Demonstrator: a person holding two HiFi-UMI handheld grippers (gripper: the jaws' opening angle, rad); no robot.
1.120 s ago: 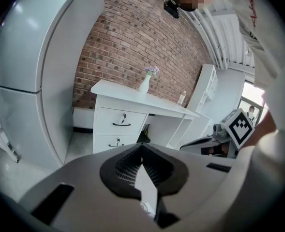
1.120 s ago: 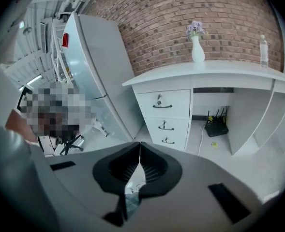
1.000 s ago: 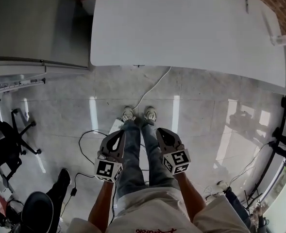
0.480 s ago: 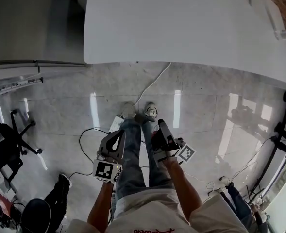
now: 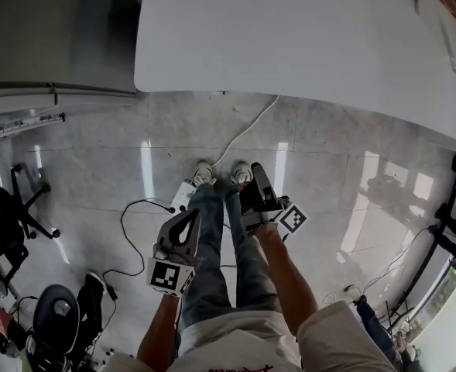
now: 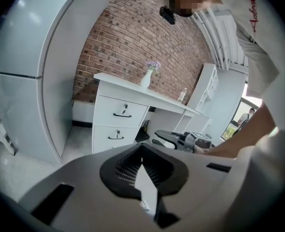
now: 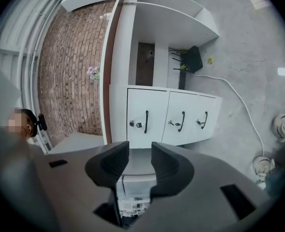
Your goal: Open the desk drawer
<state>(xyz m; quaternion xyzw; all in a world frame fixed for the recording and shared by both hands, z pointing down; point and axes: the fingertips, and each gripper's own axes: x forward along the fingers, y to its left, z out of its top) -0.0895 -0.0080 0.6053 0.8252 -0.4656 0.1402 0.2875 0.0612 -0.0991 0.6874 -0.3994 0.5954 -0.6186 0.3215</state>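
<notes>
The white counter point(image 5: 305, 45) fills the top of the head view, and its top hides the drawers from above; the person stands well back from it on the tiled floor point(image 5: 328, 177). The drawer stack point(image 7: 173, 122) shows only in the gripper views. It holds three shut fronts under the counter's left end, so the task has not started.

The right hand-held gripper point(image 7: 139, 151) is held ahead of the knees, aimed almost level at those fronts and turned on its side. That probably sets one jaw above the other to take a level bar. Its jaws have just opened and stand spread wide with nothing between them, likely readied for a handle that is still far off.

The left hand-held gripper point(image 6: 142, 153) hangs lower and points down at the floor, its jaws pressed together on nothing. It appears to be parked as the spare hand.

The top drawer's black handle point(image 7: 146, 121) sits roughly in line with the open jaws. The small dark bit beside it point(image 7: 132, 123) may be a key in a lock, though it is too small to tell.
</notes>
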